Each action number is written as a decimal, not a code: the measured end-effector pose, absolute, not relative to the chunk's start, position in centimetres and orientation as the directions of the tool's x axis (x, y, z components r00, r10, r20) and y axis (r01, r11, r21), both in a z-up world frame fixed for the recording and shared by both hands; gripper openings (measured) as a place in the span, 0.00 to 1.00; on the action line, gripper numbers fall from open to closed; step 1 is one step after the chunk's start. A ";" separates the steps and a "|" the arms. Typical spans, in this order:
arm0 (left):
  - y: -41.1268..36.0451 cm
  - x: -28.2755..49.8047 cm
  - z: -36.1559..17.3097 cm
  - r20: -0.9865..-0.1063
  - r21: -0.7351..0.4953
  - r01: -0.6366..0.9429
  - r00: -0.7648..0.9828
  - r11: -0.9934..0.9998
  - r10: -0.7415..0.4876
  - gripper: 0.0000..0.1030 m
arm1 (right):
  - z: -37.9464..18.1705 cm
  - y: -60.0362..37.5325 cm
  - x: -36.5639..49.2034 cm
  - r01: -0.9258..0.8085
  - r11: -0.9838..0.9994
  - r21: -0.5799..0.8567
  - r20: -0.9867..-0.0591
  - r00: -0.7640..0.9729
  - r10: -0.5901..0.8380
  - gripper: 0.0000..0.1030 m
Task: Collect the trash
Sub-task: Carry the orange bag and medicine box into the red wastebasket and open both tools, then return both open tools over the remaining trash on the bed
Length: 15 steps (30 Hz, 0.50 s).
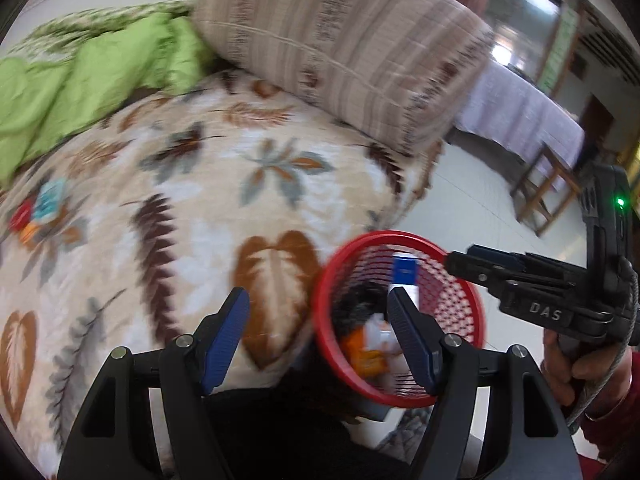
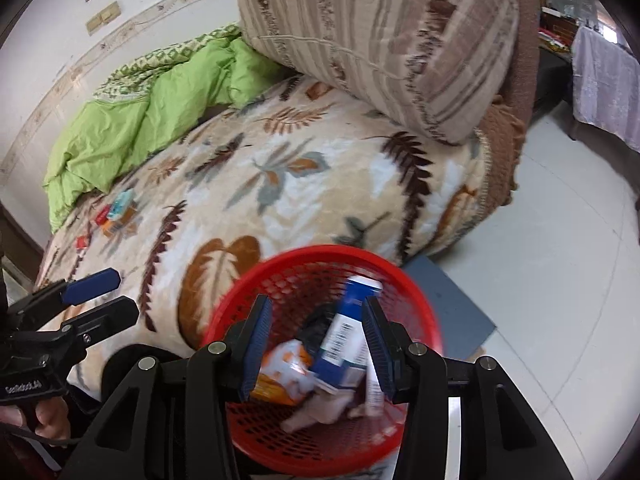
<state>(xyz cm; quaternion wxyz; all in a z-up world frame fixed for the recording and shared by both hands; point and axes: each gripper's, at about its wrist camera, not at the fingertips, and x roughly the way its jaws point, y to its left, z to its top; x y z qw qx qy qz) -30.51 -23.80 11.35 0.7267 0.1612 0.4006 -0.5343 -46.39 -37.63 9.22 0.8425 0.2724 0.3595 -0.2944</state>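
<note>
Both grippers, left gripper and right gripper, gape empty over the red basket; steer next toward wrappers at ten o'clock

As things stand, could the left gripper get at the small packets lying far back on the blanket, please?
Probably yes: the left gripper is open and empty, and only bare blanket separates it from the packets.

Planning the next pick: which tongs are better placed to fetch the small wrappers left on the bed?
Left, probably. The left tongs are open, empty and on the side of the colourful small wrappers on the leaf-patterned blanket; the right tongs hang over the red mesh basket.
</note>
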 end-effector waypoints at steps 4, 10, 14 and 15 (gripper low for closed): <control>-20.8 -27.9 11.7 -0.749 -0.169 0.864 0.201 0.475 -0.631 0.68 | 9.2 -36.7 -43.7 0.660 0.704 0.261 -0.764 0.587 -0.268 0.48; -16.4 -24.4 11.6 -0.759 -0.154 0.784 0.296 0.601 -0.580 0.68 | 9.2 -35.0 -39.4 0.600 0.741 0.300 -0.762 0.618 -0.192 0.48; -13.7 -22.4 11.0 -0.765 -0.156 0.734 0.334 0.662 -0.551 0.68 | 9.3 -33.3 -36.4 0.541 0.782 0.310 -0.757 0.638 -0.141 0.48; -13.2 -22.1 10.9 -0.766 -0.156 0.725 0.340 0.671 -0.546 0.68 | 9.5 -32.9 -35.5 0.522 0.791 0.319 -0.754 0.645 -0.122 0.48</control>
